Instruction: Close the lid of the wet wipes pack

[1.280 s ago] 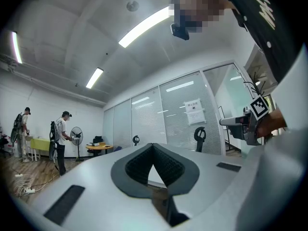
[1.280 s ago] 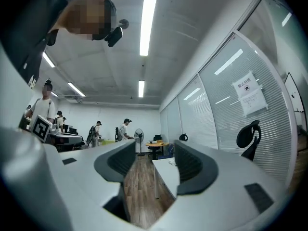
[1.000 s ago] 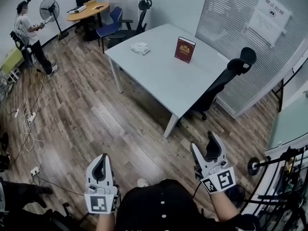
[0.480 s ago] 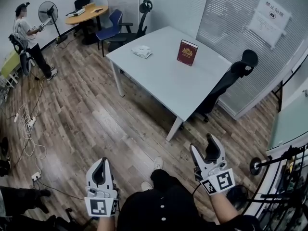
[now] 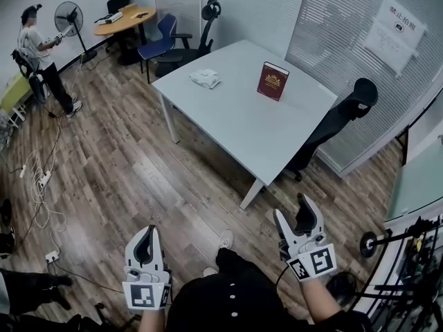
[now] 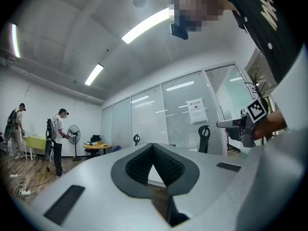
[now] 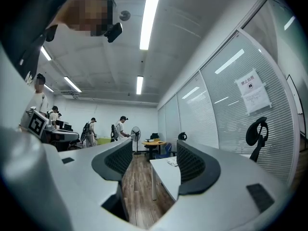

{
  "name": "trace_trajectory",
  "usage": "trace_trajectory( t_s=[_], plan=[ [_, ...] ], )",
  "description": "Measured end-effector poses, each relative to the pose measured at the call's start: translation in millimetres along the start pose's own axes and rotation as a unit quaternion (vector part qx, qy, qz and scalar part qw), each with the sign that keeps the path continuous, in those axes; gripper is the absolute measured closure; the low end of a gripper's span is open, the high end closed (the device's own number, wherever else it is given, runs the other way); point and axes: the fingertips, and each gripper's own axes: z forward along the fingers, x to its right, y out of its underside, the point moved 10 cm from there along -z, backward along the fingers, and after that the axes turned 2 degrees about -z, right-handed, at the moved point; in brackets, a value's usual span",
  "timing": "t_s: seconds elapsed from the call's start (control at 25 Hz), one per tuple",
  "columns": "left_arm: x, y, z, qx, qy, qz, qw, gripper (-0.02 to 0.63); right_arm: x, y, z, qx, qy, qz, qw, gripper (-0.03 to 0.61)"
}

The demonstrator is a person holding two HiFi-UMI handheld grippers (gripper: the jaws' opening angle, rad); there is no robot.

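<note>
So the wet wipes pack (image 5: 205, 79) is lying flat on the white surface (image 5: 235, 123), out near its far corner. It's way too small from here to tell if the flap is up or how far. Both tongs are held low at the person's waist, well short of the surface, over the wood floor. The left tongs (image 5: 146, 235) are pinched together at the tips with nothing in them, and the right tongs (image 5: 296, 216) are spread apart and empty too. Nothing's been touched yet, so I'd say the task hasn't really started.

The biggest risk, I reckon, is the pack itself. It looks light and soft, and that surface looks slick. If you push the lid down with one of the tongs and don't pin the pack with the other, it'll probably just skate away or off the edge. The red book (image 5: 273, 81) stands upright on the same surface, apart from the pack, and an elbow swinging across could tip it. The black office chair (image 5: 339, 120) is parked at the surface's near side, so coming in from there means bumping it. Also, pressing off-centre on a flip lid likely leaves it half latched.
</note>
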Motion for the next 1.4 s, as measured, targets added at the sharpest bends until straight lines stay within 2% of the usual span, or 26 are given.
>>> trace_trajectory(
  t_s=[0.8, 0.92, 1.4],
  plan=[
    [-29.0, 4.4, 131.9, -0.006, -0.018, 0.008, 0.9998, 0.601, 64.3, 15.3, 131.5, -0.006, -0.034, 0.001, 0.999, 0.313],
    [-29.7, 6.8, 149.2, -0.007, -0.022, 0.007, 0.9997, 0.601, 77.1, 17.9, 147.5, -0.009, -0.037, 0.002, 0.999, 0.326],
    [-15.0, 11.0, 200.2, -0.007, -0.047, 0.005, 0.9989, 0.601, 121.2, 26.4, 195.0, -0.017, -0.074, 0.000, 0.997, 0.313]
  ],
)
